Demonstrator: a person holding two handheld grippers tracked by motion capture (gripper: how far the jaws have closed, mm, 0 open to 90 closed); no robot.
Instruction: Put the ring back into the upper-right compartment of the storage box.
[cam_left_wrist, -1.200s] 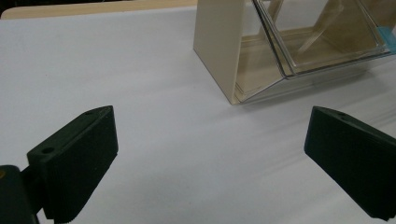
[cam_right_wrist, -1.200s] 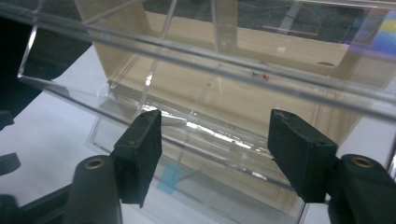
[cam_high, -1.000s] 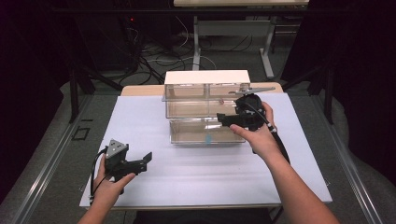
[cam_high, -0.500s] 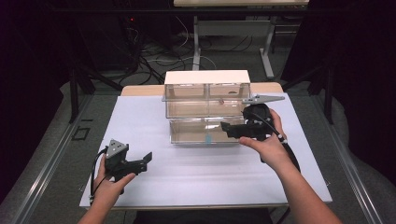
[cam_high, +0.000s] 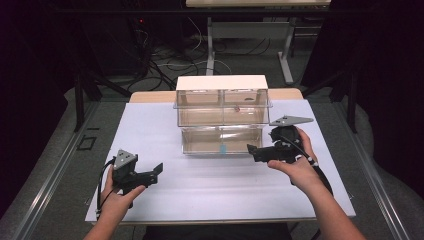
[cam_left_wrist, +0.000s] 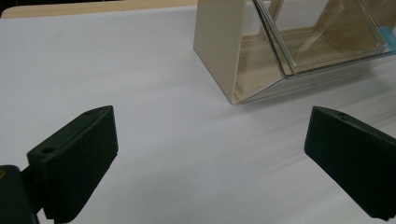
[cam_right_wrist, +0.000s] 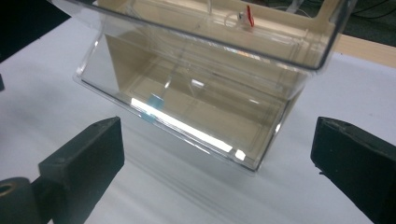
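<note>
While lower drawer (cam_high: 221, 140) of clear drawer unit (cam_high: 222, 102) is seen pulled out mid-table, right gripper (cam_high: 256, 152) is held released beside it; left gripper (cam_high: 156, 173) released, well apart on white sheet (cam_high: 150, 125).

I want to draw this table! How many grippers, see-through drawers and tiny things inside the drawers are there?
Grippers: 2, left gripper and right gripper
See-through drawers: 3, upper left drawer, upper right drawer, lower drawer
Tiny things inside: 2, small red thing, small blue thing
Total: 7
</note>
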